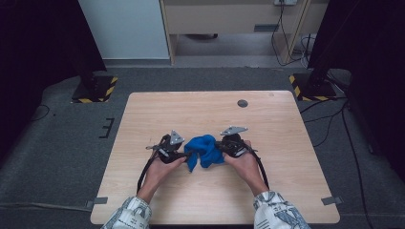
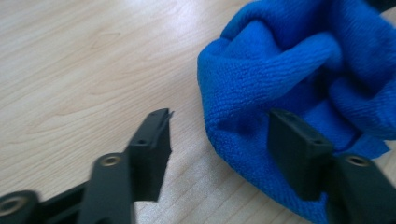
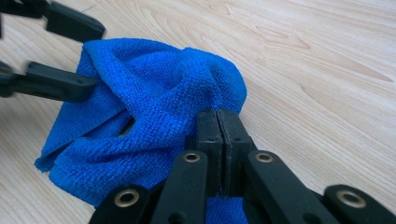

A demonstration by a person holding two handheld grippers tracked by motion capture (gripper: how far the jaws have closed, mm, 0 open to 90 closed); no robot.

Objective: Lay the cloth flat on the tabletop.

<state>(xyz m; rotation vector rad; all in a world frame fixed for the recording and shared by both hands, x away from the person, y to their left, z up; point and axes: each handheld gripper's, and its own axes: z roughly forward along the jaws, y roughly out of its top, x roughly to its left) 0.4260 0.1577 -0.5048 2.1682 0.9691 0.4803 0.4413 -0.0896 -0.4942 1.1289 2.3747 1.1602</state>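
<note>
Cloth [image 3: 140, 121] pinched in right jaws (left jaws apart, beside it).

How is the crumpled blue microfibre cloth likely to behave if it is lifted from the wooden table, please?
The crumpled blue microfibre cloth would probably sag: it already lies in soft folds. It looks light for its size. Its nubby pile likely grips well, as the right tool, pinching a fold, suggests.
</note>
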